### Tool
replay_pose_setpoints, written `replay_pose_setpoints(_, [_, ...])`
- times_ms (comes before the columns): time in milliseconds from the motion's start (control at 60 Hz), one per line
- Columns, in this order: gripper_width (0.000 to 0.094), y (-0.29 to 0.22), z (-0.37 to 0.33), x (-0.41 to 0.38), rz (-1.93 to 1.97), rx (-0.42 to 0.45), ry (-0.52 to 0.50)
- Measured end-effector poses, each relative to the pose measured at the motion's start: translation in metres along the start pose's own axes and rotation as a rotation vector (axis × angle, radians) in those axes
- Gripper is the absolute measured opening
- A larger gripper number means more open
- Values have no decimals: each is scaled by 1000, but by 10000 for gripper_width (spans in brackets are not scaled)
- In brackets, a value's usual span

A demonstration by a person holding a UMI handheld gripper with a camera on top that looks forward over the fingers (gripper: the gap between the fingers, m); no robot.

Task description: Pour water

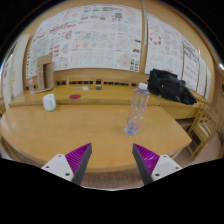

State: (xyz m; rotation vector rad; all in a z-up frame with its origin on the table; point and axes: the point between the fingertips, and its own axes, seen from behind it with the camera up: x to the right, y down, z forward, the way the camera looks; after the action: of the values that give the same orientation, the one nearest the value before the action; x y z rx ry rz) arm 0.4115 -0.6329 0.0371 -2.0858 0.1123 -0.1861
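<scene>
A clear plastic water bottle [137, 110] stands upright on the round wooden table [80, 125], beyond my fingers and a little to the right. A white cup [49, 102] stands on the table's far left part. My gripper [112, 162] is open and empty, its two purple pads spread wide above the table's near edge. Nothing is between the fingers.
A black bag [172, 87] lies on the far right of the table. A small red lid-like object [75, 97] lies near the cup. A wooden bench back [95, 76] and a wall of posters [100, 35] stand behind. A wooden chair [205, 130] is at right.
</scene>
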Motion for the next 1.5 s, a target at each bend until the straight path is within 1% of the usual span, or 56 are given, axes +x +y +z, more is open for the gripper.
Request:
replay_pose_setpoints(183, [842, -39, 100, 80, 17, 77, 4])
replay_pose_setpoints(367, [842, -78, 168, 100, 6, 138, -40])
replay_pose_setpoints(500, [791, -88, 201, 104, 44, 165, -44])
replay_pose_setpoints(600, [521, -92, 213, 106, 46, 194, -29])
replay_pose_setpoints(633, [514, -93, 214, 106, 45, 202, -26])
replay_pose_setpoints(667, [484, -94, 214, 106, 42, 205, -28])
replay_pose_setpoints(683, [495, -95, 214, 106, 41, 206, -27])
replay_pose_setpoints(700, [446, -94, 214, 107, 40, 206, -27])
replay_pose_setpoints(717, [447, -94, 214, 107, 43, 204, -25])
replay_pose_setpoints(733, [404, -94, 214, 107, 46, 203, -23])
replay_pose_setpoints(767, [405, -94, 214, 108, 52, 201, -17])
replay_pose_setpoints(783, [354, -95, 214, 109, 52, 202, -11])
replay_pose_setpoints(800, [355, -95, 214, 110, 52, 201, -1])
replay_pose_setpoints(833, [319, -94, 214, 112, 50, 199, 11])
replay_pose_setpoints(950, [318, -101, 209, 117, 30, 188, 72])
replay_pose_setpoints(1033, [318, -119, 202, 122, -13, 200, 154])
replay_pose_setpoints(1083, [318, -139, 197, 128, -55, 215, 221])
replay_pose_setpoints(1183, [317, -194, 181, 131, -177, 252, 358])
replay_pose_setpoints(1283, [319, -264, 164, 117, -335, 293, 490])
replay_pose_setpoints(1383, [316, -335, 148, 71, -523, 344, 596])
replay_pose_setpoints(1500, [320, -409, 144, -15, -874, 415, 683])
